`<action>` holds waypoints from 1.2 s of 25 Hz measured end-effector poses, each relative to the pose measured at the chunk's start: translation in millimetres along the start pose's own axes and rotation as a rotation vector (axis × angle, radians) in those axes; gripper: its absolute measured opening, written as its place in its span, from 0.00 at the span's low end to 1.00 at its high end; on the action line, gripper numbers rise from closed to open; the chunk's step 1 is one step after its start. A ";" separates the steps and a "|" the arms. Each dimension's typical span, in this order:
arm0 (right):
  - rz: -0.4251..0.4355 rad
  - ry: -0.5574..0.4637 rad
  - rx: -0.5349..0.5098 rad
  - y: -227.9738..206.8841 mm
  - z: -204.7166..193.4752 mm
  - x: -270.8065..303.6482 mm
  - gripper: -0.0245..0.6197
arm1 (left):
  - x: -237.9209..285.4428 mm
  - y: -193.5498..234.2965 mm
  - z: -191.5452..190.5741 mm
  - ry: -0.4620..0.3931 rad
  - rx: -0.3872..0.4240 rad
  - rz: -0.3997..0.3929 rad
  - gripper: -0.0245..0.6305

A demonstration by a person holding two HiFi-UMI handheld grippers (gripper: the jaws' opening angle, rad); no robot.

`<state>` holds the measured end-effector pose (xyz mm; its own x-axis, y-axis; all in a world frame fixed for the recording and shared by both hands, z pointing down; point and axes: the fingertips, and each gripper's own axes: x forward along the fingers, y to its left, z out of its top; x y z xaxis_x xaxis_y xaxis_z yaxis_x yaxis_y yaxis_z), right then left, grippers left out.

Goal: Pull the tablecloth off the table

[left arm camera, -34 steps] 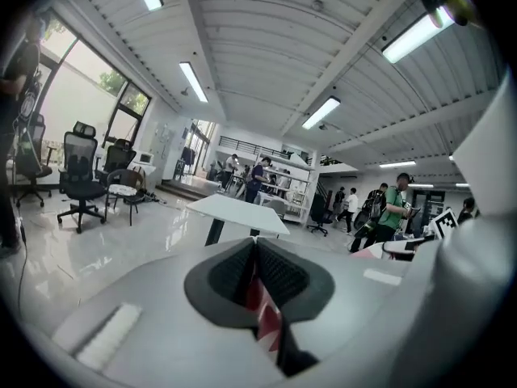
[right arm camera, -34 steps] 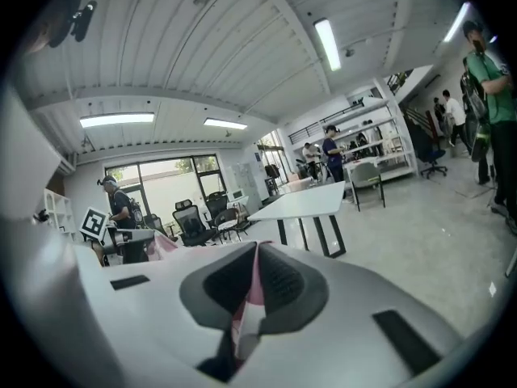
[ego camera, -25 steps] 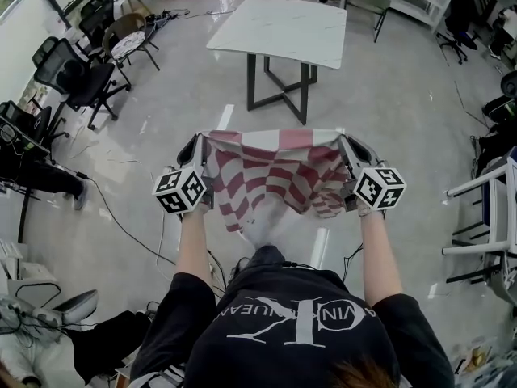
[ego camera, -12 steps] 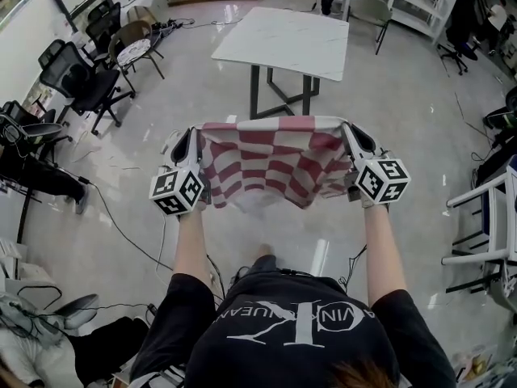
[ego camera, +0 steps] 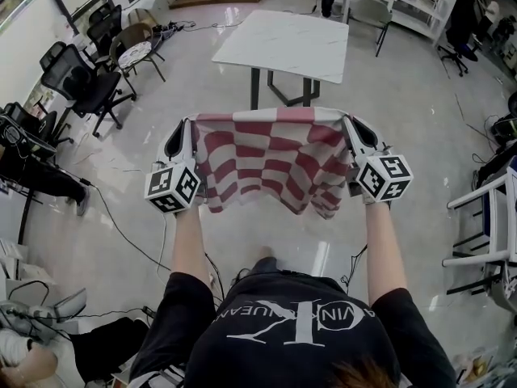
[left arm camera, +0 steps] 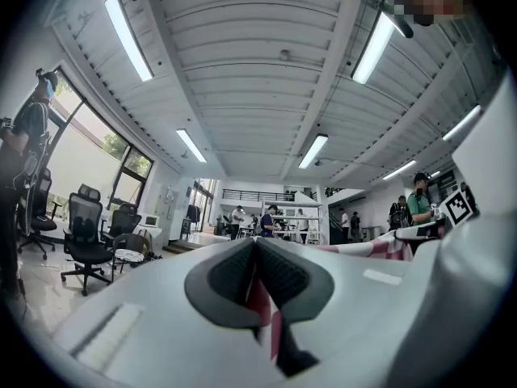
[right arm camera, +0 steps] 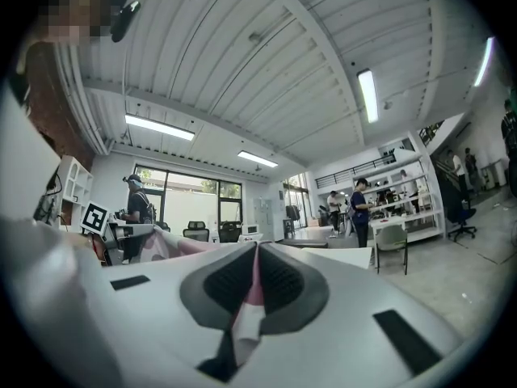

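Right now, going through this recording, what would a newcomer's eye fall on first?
The red-and-white checked tablecloth stands out most, stretched in the air at the middle of the head view, clear of the white table beyond it. The left gripper and the right gripper are each shut on one top corner of it. Black office chairs stand along the left side of the room.

Bright ceiling-strip light, floor glare, strong fisheye edges
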<state>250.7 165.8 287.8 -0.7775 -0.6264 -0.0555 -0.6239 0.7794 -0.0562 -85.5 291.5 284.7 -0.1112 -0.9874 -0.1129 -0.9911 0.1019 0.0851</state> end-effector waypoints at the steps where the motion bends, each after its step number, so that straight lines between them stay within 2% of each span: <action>1: -0.001 -0.001 0.001 -0.8 1.0 -0.2 0.06 | 0.1 -1.0 1.3 -0.002 0.000 0.000 0.06; 30: -0.029 -0.045 0.002 -18.0 10.6 10.5 0.07 | 18.1 -7.8 10.3 -0.035 0.044 -0.012 0.06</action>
<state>254.6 145.1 277.7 -0.7550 -0.6483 -0.0986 -0.6457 0.7612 -0.0609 -80.5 274.1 271.8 -0.1014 -0.9838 -0.1481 -0.9945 0.0964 0.0404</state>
